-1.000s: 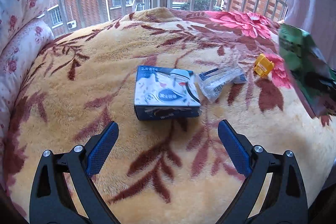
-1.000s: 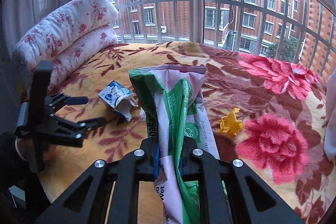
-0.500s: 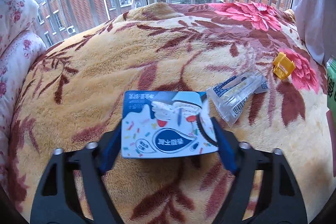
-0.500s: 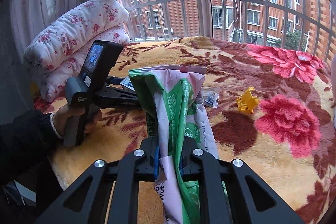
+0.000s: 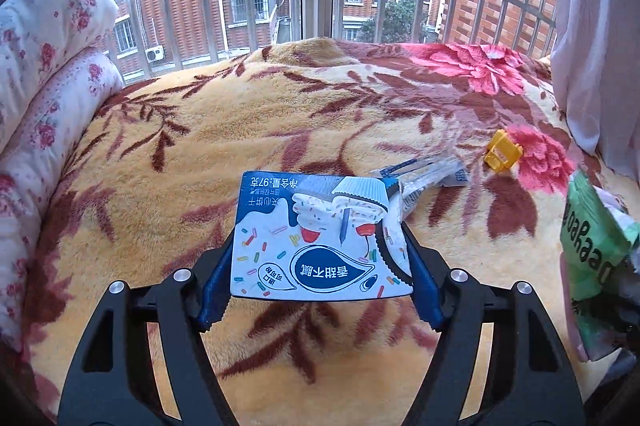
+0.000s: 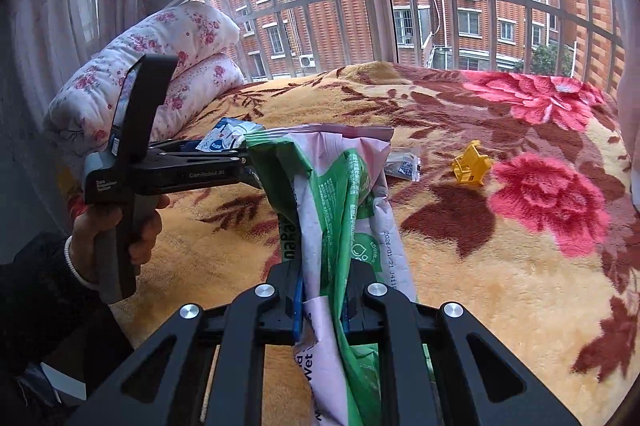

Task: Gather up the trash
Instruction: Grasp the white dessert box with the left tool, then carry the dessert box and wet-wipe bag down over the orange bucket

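Lifted off the blanket since a moment ago, the blue-and-white snack box (image 5: 320, 238) is now riding between the left gripper (image 5: 320, 286) pads.

Its jaws have just been closing and are clamping the box's short sides. The right gripper (image 6: 322, 300) is pinching a green-and-pink wet-wipe bag (image 6: 340, 194), its mouth just right of the box; a clear wrapper (image 5: 424, 174) and yellow clip (image 5: 502, 150) are lying beyond on the floral blanket (image 5: 240, 130).

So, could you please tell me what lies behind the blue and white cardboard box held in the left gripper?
Behind the blue and white cardboard box, a clear plastic wrapper lies on the floral fleece blanket; the box hides its near end.
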Available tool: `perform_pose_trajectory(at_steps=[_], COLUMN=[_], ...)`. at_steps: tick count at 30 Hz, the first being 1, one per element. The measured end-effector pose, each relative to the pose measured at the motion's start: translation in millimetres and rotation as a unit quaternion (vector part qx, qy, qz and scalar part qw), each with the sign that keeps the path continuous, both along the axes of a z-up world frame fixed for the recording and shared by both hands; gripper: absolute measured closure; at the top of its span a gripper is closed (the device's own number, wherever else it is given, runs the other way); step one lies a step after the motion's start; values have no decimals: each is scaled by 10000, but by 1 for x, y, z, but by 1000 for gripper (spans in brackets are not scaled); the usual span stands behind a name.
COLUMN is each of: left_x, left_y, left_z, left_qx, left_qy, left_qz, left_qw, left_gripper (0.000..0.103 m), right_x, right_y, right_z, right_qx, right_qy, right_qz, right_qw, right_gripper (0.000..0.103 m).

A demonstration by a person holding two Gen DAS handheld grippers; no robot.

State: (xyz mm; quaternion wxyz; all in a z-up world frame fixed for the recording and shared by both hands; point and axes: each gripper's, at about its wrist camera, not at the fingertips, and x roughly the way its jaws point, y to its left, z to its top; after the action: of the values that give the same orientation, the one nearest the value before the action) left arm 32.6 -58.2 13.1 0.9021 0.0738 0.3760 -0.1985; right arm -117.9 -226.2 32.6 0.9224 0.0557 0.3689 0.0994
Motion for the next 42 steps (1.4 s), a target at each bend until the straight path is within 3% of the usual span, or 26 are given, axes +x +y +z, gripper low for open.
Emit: perform_pose_trajectory(at_steps=[8, 21, 32, 42], left_x=[-67, -169, -237, -281], left_y=[10, 34, 65, 75], left_z=[24, 12, -25, -77], left_qx=[-129, -230, -208, 312], left_qy=[-196, -60, 341, 745], left_qz=[0, -398, -735, -1164], left_qw=[9997, 9989, 9965, 9899], left_gripper=[32, 32, 32, 32], right_x=[-47, -126, -180, -222], right_y=[19, 44, 62, 87], right_z=[5, -1, -25, -58], right_qx=[114, 274, 534, 439], right_qy=[5, 86, 395, 927], right_qz=[-9, -207, -224, 165], right_qw=[9999, 9994, 9975, 9946], right_gripper=[90, 90, 90, 90])
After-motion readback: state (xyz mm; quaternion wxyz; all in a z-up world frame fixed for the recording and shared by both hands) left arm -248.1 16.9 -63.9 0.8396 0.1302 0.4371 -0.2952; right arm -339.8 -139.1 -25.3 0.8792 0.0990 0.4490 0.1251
